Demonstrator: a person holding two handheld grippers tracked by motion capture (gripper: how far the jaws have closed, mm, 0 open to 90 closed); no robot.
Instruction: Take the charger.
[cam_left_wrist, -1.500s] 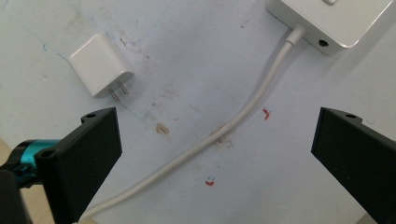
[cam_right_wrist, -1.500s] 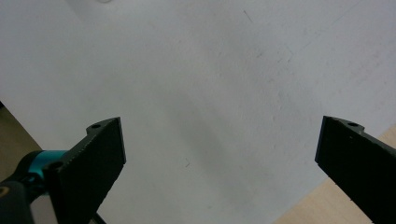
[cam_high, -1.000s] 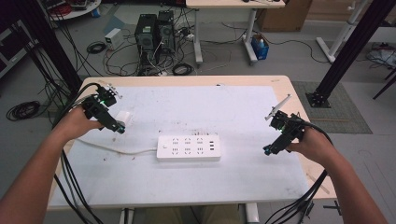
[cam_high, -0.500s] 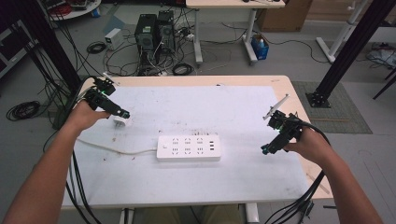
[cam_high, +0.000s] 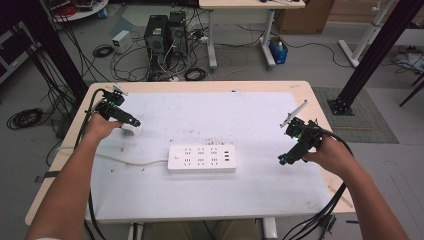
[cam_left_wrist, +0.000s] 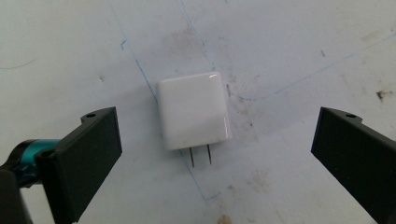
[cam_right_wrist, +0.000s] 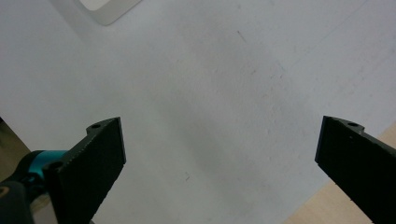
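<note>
Between spread jaws of left hand-held gripper (cam_left_wrist: 212, 154): white charger (cam_left_wrist: 193, 110), untouched.

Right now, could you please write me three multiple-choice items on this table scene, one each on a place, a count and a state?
1. Where does the white plug adapter lie?
A. On the table, between the left gripper's open jaws
B. Plugged into the power strip
C. On the floor

2. How many metal prongs does the adapter have?
A. Two
B. Three
C. Four

3. How is the right gripper?
A. Shut on a cable
B. Open, holding nothing
C. Shut on the adapter

Key: A, the left gripper view shows it flat between the jaws; A, two prongs show; B, its jaws stand wide apart over the bare table.
</note>
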